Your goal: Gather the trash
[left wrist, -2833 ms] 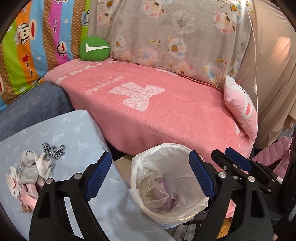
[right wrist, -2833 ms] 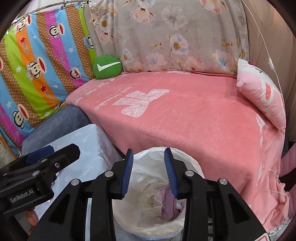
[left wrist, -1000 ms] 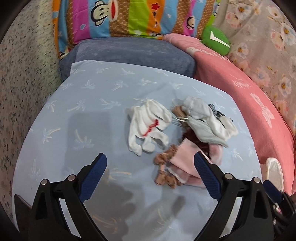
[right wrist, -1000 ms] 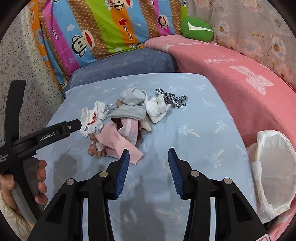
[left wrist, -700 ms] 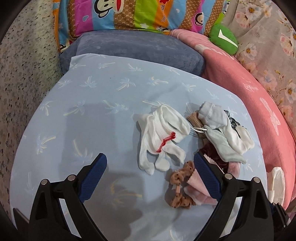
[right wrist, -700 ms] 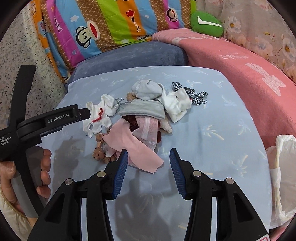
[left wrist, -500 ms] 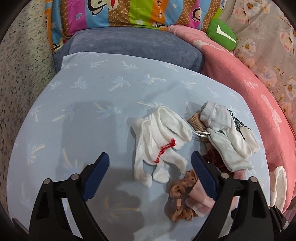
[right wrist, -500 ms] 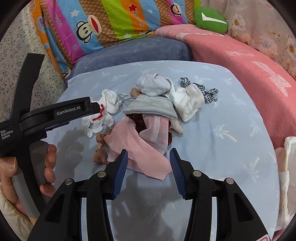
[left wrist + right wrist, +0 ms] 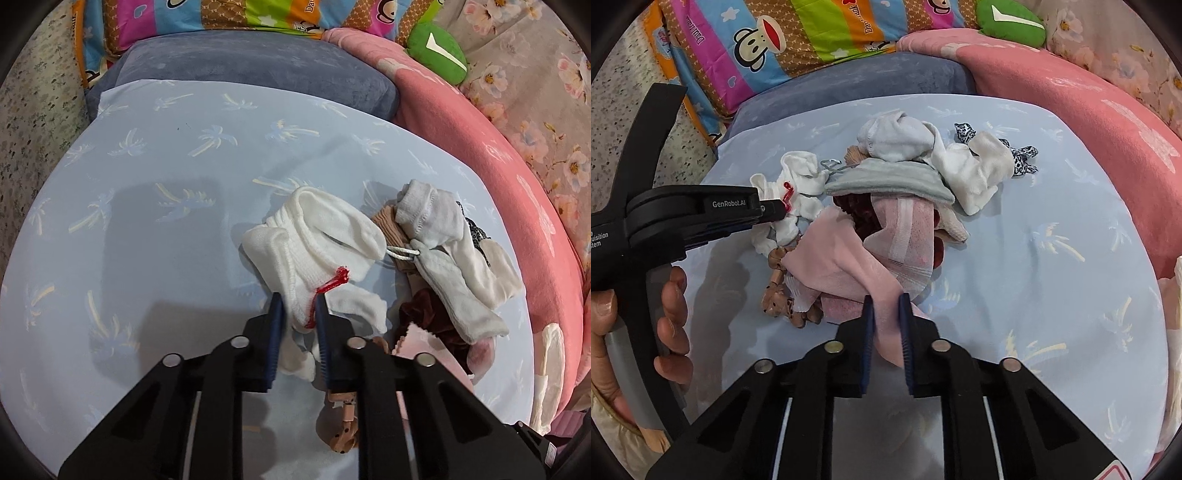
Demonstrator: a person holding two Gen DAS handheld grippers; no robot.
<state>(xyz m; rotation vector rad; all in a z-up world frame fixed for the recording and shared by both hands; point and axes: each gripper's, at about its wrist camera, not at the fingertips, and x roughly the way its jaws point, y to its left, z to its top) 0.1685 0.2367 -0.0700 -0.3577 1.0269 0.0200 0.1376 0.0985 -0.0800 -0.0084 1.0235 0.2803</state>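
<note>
Left claw (image 9: pixel 298 308): jaws closing, pads already pressed on the white gloves (image 9: pixel 314 243) near their red tie (image 9: pixel 332 282). The gloves lie on the tabletop (image 9: pixel 147 221), which is covered by a pale blue cloth with a palm print. The gloves sit at the left edge of the pile.

Right claw (image 9: pixel 885 310): clamped on the near corner of the pink cloth (image 9: pixel 842 269); the fabric is pinched between both blue pads. The cloth drapes off the front of the pile toward the camera.

Pile, mid-tabletop: grey sock (image 9: pixel 890 179) on top, white sock (image 9: pixel 975 173) to its right, pink sock (image 9: pixel 905 236) over a dark red rag (image 9: pixel 855 206), spotted brown strip (image 9: pixel 779 291) at the front left, leopard-print strip (image 9: pixel 1021 157) at the far right. All are touching or overlapping.

In the right wrist view the left claw (image 9: pixel 775 210) enters from the left, held by a hand (image 9: pixel 668 314).

White bag (image 9: pixel 550 354) shows at the tabletop's right edge, only partly seen. Behind: grey cushion (image 9: pixel 258 70), pink blanket (image 9: pixel 480 147), green pillow (image 9: pixel 437 53), striped cartoon fabric (image 9: pixel 812 33).
</note>
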